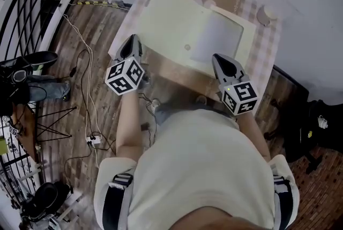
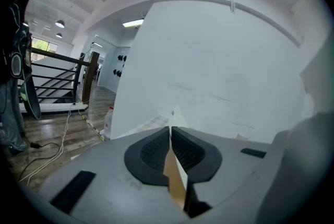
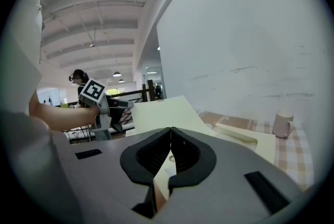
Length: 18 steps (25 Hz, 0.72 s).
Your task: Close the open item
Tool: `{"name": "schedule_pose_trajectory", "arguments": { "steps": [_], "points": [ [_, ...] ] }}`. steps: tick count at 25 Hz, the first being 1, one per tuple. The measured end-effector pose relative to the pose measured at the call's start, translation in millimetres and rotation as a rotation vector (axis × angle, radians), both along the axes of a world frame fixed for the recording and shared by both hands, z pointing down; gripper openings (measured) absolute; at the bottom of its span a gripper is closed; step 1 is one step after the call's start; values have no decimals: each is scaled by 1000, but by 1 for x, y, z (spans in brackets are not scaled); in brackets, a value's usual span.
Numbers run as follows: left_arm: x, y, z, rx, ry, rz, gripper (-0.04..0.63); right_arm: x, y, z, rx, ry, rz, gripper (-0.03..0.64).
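Open cream card folder (image 1: 222, 30) lying on the checked cloth (image 1: 266, 57) of the tabletop, its base towards the right side and its cover (image 1: 163, 14) raised off the left half. The left gripper (image 1: 132, 41) has its jaws pressed together on the cover's left edge, the card sheet standing between the pads. The right gripper (image 1: 221, 60), jaw tips touching, sits at the folder's near edge; a grip there cannot be made out. White mug (image 1: 266, 13) at the far right corner.

Box lid (image 1: 166, 17) of matt pale cream card with raw brown board at its edge, left gripper (image 2: 170, 134) in smooth matt grey plastic, ribbed black rubbery pads (image 2: 190, 152), checked woven tablecloth (image 1: 268, 46), grained wood-plank floor (image 1: 99, 20), smooth white ceramic-looking mug (image 3: 282, 124).
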<state>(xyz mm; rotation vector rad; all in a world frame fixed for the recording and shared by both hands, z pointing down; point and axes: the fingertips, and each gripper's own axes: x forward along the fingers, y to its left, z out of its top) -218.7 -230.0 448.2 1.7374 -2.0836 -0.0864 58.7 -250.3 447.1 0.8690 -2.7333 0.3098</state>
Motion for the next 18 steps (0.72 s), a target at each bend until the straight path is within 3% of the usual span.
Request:
{"name": "schedule_pose_trajectory", "arguments": {
  "steps": [13,18],
  "points": [
    [97,4,-57,77,-73,117,9,53,-8,-8,26,-25,8,0],
    [136,6,-62,92,-60,195,9,75,-14,-15,47,-29,46,0]
  ]
}}
